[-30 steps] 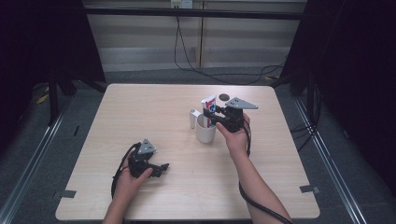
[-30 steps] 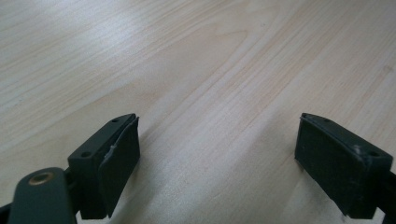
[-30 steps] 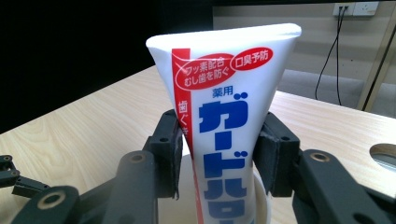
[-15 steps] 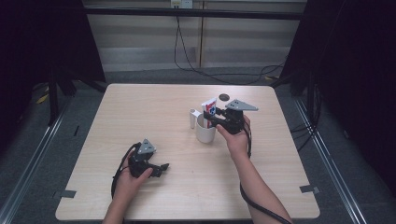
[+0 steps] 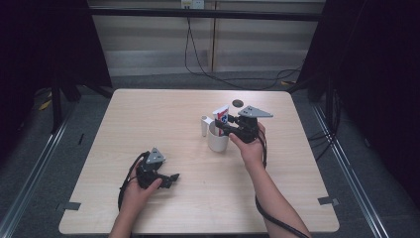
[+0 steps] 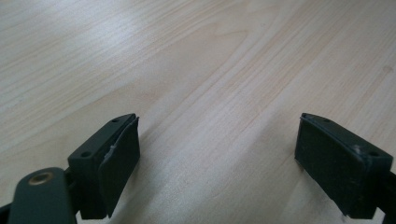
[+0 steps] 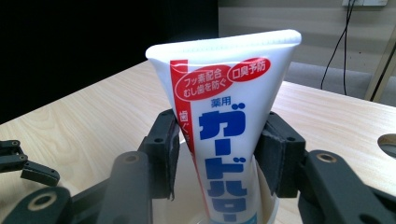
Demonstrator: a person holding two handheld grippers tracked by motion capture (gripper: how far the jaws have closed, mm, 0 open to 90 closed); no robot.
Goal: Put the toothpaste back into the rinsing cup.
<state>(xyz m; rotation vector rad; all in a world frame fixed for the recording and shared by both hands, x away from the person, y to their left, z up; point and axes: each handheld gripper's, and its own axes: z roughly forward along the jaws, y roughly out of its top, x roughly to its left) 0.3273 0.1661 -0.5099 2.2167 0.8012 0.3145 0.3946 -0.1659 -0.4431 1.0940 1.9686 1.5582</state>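
- The toothpaste tube stands upright in the white cup, crimped end up, near the middle of the wooden table, toward its right half.
- The right gripper brackets the tube just above the cup's rim; its jaws have just been opening.
- The right pad seems to touch the tube's edge, though the angle leaves that uncertain, while a gap shows on the left side.
- The left gripper rests low over the table near its front left, held in the person's left hand.
- Its jaws stand wide apart with bare wood between them.
- A dark round disc lies behind the cup.
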